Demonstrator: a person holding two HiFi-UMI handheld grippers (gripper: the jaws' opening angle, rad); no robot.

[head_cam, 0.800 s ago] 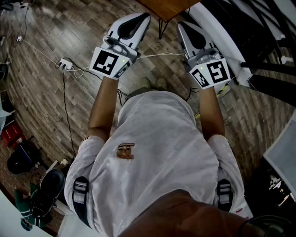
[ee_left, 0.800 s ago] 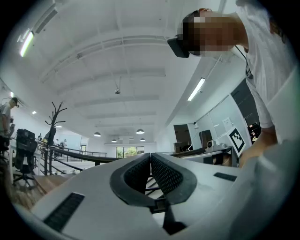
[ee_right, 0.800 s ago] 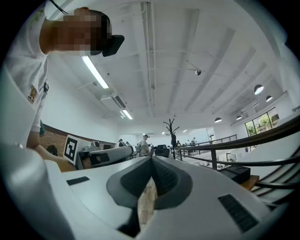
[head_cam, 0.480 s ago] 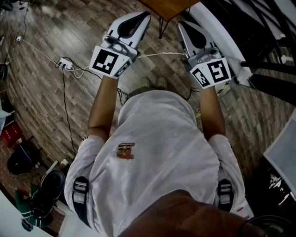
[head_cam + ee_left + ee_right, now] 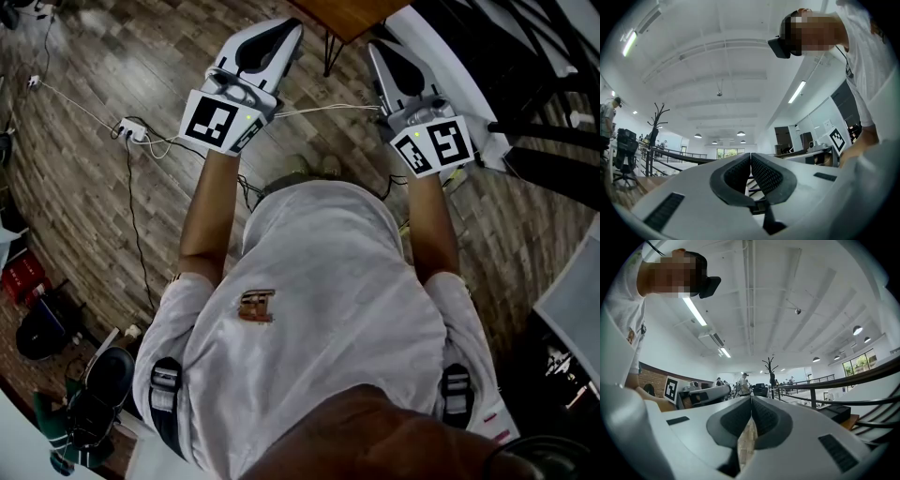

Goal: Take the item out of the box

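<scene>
Box out of sight — left tongs, right tongs both pressed together — empty

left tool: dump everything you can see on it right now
The left tool has a white plastic-looking shell, two jaws lined with black textured pads, and a marker cube with a black-and-white square pattern at its rear. The jaws are shut on each other, with nothing between them. It is held out ahead of the person, above the wood floor, clear of the right tool. Only the person's arm meets it.
</scene>
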